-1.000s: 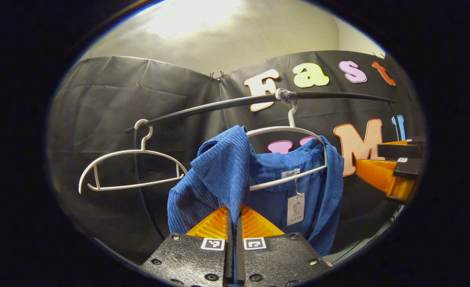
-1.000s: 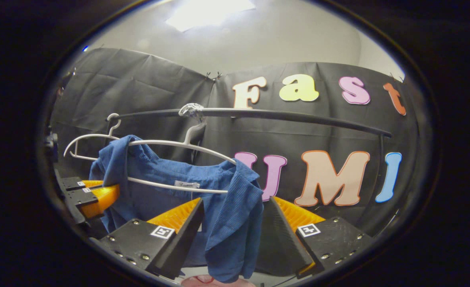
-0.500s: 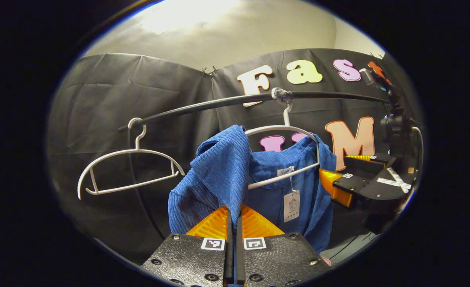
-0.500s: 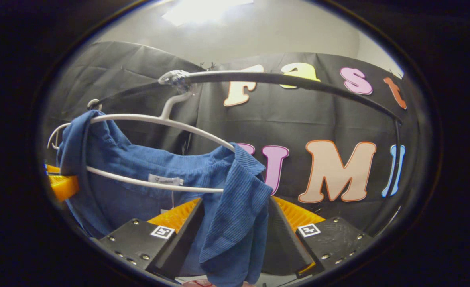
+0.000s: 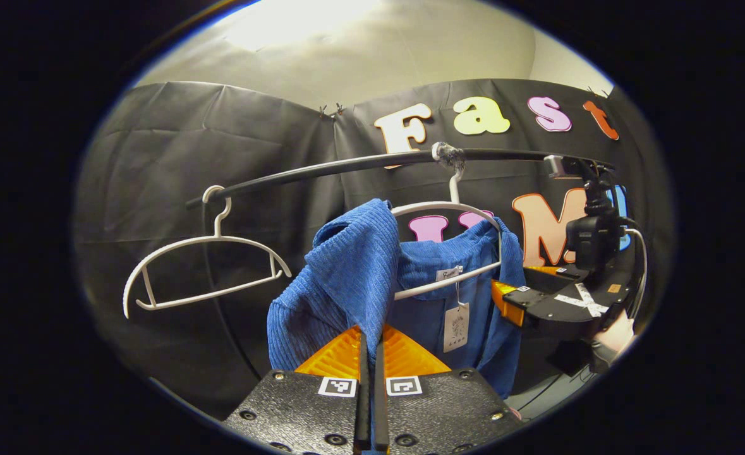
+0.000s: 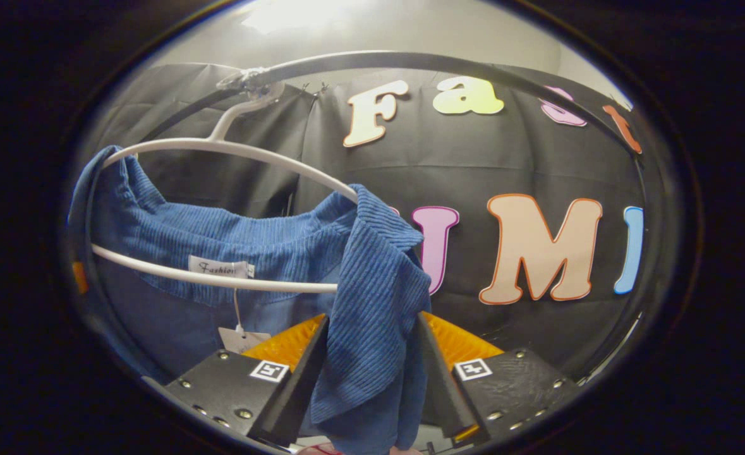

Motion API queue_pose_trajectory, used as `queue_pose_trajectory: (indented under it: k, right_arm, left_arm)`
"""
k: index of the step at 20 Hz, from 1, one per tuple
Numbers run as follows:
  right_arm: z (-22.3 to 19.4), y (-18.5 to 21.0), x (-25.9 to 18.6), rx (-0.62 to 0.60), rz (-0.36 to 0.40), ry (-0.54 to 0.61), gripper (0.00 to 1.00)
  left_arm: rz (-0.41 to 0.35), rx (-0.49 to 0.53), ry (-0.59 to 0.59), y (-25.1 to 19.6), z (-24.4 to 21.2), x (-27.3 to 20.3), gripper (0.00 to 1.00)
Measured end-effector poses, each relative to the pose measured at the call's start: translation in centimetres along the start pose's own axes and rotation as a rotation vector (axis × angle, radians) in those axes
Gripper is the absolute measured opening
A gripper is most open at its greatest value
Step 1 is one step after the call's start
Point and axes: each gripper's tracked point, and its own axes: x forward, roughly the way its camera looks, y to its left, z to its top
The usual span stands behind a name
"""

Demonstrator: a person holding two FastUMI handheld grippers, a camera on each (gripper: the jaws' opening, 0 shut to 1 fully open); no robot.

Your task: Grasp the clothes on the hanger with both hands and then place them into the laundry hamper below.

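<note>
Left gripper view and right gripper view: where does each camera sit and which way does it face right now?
Left gripper view: rides the left gripper, facing the booth wall; its fingers are shut on one shoulder of the blue corduroy shirt; the right gripper and a hand show beyond.
Right gripper view: rides the right gripper, looking up at the shirt's other shoulder, which hangs between its open fingers.
Shared: the shirt, its white plastic hanger and the black rail.

Ribbed blue cloth shirt (image 6: 372, 303), smooth white plastic hanger (image 6: 233, 148)
</note>
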Motion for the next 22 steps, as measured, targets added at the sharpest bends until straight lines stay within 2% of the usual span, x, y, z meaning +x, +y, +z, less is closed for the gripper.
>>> queue_pose_trajectory:
  k: [1,2,5,6,8,11,17,22]
  right_arm:
    - [-0.3,0.2,0.3,-0.007,0.007,0.008,0.69]
    - [-0.5,-0.3,0.3,-0.021,-0.021,0.018,0.69]
    - [-1.1,-1.5,0.8,-0.029,-0.051,0.04,0.22]
    - [-1.2,-1.5,0.9,-0.036,-0.056,0.054,0.21]
    - [-1.1,-2.3,0.8,-0.039,-0.079,0.065,0.07]
    - [-0.4,-3.5,0.8,-0.037,-0.114,0.054,0.07]
    - [1.9,-6.3,0.8,-0.051,-0.172,0.017,0.07]
    - [3.6,-8.8,1.7,-0.053,-0.216,-0.014,0.07]
  left_arm:
    - [-0.003,-0.001,0.0,0.0,0.0,-0.1,0.03]
    - [-0.005,-0.001,0.001,0.0,0.2,-0.2,0.03]
    - [-0.014,-0.011,0.004,0.5,0.6,-0.6,0.03]
    - [-0.022,-0.023,0.005,0.7,0.8,-0.8,0.05]
    - [-0.05,-0.06,0.016,0.7,1.0,-1.0,0.03]
    - [-0.069,-0.102,0.04,1.5,1.0,-1.3,0.03]
    - [-0.041,-0.076,0.028,4.1,2.4,-2.2,0.01]
    - [-0.054,-0.113,0.019,5.0,3.6,-2.3,0.02]
